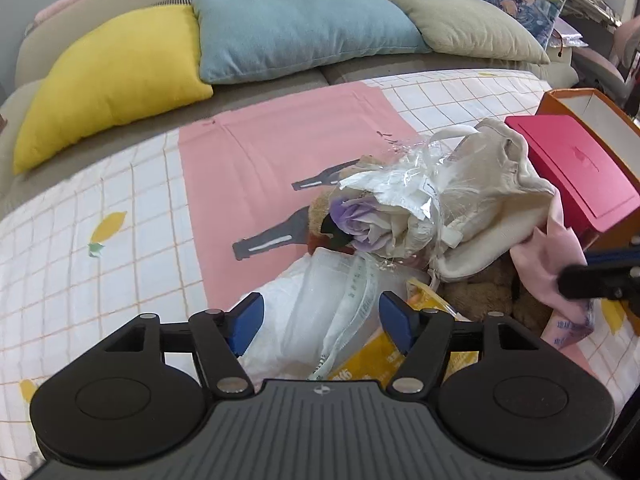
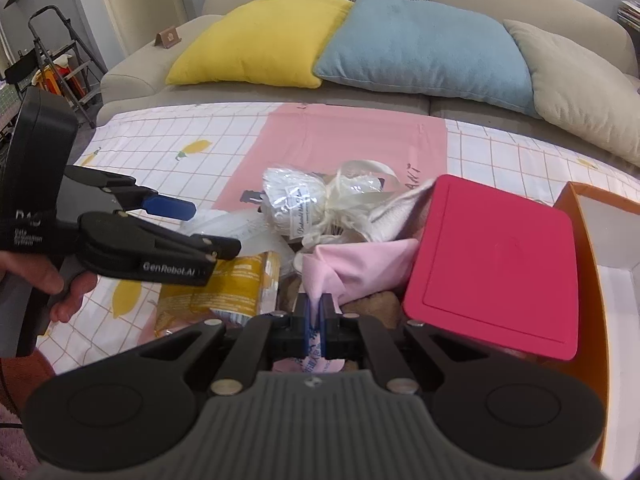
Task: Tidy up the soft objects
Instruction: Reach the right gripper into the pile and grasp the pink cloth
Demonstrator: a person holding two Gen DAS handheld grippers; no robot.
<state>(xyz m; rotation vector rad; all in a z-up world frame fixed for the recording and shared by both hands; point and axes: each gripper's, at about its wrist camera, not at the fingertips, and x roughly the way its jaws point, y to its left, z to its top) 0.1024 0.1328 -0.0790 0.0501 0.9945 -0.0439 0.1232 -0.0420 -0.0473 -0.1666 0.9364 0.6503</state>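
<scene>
Right hand-held gripper (image 2: 316, 316) clamped on pink cloth (image 2: 360, 264); left hand-held gripper (image 1: 320, 312) wide open, empty, astride clear plastic bag (image 1: 320, 300) just ahead, nearer hand

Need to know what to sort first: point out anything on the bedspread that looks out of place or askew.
The pile is jumbled: a wrapped bouquet lies tipped on its side over plastic bags, and the red lid leans crooked on the orange box instead of closing it. The right gripper pinches the pink cloth; the left gripper is open.
</scene>
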